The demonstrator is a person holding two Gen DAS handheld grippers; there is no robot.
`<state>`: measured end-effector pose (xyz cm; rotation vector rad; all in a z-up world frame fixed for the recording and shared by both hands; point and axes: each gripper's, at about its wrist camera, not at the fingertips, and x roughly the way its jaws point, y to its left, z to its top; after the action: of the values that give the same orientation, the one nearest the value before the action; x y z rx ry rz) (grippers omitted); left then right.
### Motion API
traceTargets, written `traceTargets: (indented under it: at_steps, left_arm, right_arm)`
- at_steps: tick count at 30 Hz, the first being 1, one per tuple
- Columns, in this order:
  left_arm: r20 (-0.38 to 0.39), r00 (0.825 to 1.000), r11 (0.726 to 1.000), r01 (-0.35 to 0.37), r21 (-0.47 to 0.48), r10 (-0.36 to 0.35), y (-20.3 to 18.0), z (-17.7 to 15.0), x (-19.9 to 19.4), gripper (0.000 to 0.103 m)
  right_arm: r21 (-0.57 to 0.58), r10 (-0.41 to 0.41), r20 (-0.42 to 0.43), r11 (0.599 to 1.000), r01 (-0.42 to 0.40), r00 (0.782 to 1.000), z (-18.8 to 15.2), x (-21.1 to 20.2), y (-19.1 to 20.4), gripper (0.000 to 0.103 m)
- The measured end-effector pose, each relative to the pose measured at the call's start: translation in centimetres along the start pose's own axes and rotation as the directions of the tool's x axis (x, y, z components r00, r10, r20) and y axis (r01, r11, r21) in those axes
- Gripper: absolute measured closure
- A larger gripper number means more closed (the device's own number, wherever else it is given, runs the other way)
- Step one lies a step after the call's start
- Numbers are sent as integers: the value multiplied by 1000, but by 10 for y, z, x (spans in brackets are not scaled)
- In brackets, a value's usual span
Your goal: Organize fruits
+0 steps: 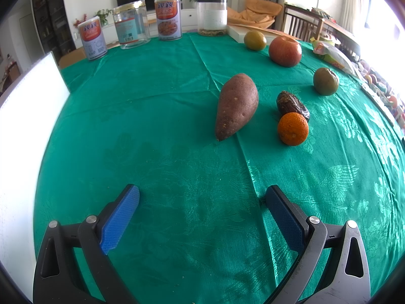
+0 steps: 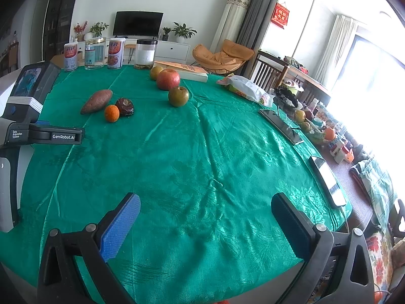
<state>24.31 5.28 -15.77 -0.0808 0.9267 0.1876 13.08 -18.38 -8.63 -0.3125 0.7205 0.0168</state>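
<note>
Jaws of both left gripper (image 1: 202,200) and right gripper (image 2: 205,207) gape wide, empty; sorting looks unstarted, so next reach toward the orange (image 1: 292,128) beside the sweet potato (image 1: 236,105)

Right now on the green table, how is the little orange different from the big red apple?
The orange is plainly smaller than the red apple. The orange is bright orange with a bumpy skin; the red apple is red with yellowish patches and looks smooth. The orange sits right against a dark wrinkled fruit, while the red apple sits farther back, touching nothing that I can see. Both are roundish and rest on the green tablecloth, ungripped.
</note>
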Motion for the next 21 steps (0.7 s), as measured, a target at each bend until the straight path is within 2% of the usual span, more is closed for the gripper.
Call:
traceTargets:
  at_steps: [21]
  left_arm:
    - [0,1000,1000,0,0,0,0,0,0,2]
  right_arm:
    - [8,6,10,1000,-6,1000,0,-3,-3,0]
